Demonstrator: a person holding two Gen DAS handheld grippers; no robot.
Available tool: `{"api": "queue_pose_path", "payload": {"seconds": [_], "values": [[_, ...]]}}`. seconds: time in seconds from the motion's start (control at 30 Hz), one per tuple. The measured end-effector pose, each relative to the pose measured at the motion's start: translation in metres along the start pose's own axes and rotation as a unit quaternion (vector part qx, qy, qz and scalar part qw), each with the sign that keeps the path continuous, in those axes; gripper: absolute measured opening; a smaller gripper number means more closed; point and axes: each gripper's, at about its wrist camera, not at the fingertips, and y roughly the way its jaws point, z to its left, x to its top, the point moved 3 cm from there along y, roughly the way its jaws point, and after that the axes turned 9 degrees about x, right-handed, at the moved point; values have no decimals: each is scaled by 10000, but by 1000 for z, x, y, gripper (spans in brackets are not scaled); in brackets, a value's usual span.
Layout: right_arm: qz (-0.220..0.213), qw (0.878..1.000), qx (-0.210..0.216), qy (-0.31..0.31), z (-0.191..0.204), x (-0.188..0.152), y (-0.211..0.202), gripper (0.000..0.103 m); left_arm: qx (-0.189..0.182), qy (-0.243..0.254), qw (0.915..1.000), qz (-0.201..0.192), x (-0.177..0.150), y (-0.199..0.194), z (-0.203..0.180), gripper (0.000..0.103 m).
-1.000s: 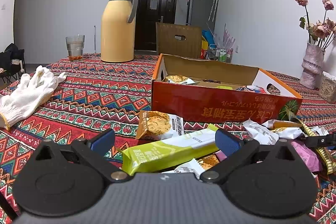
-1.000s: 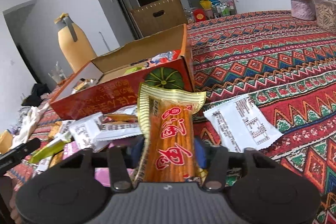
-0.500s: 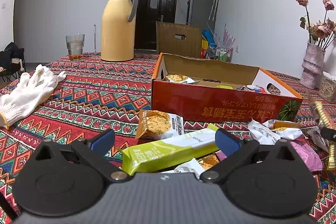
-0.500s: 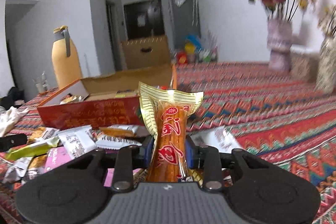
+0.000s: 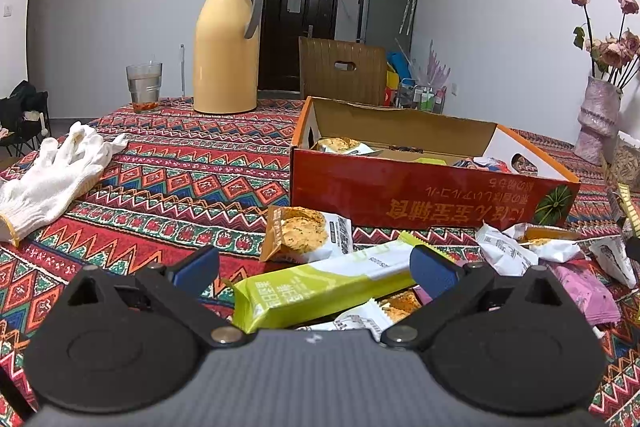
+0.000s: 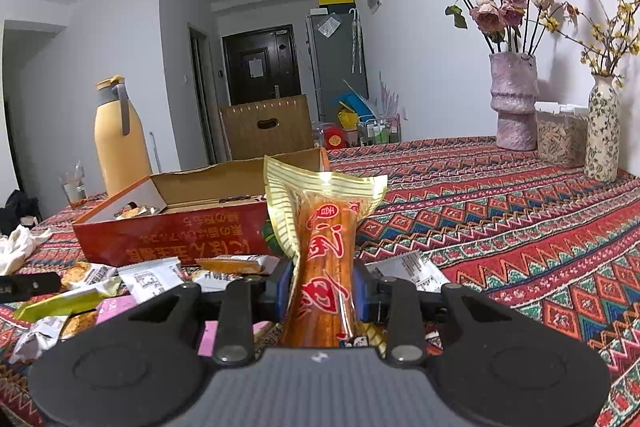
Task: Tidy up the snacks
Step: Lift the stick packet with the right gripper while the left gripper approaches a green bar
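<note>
Lifted and swung level since a second ago, the orange snack packet (image 6: 324,267) now stands upright, pinched between the blue pads of the right gripper (image 6: 322,291), whose jaws are clamped tight on its middle; earlier it leaned over the table with the view tilted. Its gold crimped top hides the near corner of the red cardboard box (image 6: 168,239), which sits at ten o'clock from the packet. Loose wrappers (image 6: 148,277) litter the patterned tablecloth (image 6: 520,227) at nine o'clock. At two o'clock stand a pink vase (image 6: 514,99) and a floral vase (image 6: 602,131).

Unmoved, the left gripper (image 5: 314,269) hangs with its jaws spread wide and nothing held, a green bar (image 5: 320,291) lying beneath, possibly just clear of the pads. Beyond, a cracker pack (image 5: 304,235) lies before the box; a white glove (image 5: 52,175) is at ten o'clock, a yellow thermos (image 5: 226,43) at eleven.
</note>
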Motion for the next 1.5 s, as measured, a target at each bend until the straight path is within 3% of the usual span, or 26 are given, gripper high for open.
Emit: {"api": "queue_pose_path", "payload": {"seconds": [0.4, 0.8, 1.03, 1.27, 1.5], "values": [[-106, 9997, 103, 194, -5, -2, -11, 30, 76, -58, 9999, 127, 10, -5, 5, 103], [-106, 9994, 116, 315, -9, -5, -11, 30, 148, 390, 9979, 488, 11, 10, 12, 103], [-99, 9991, 164, 368, -11, -5, -9, 30, -86, 520, 9956, 768, 12, 24, 6, 103], [-103, 9990, 146, 413, -13, -6, -8, 30, -363, 996, 9878, 1140, 15, 48, -7, 103], [-98, 9990, 128, 417, -13, -6, -8, 30, -565, 815, 9837, 1500, 16, 66, -8, 101]]}}
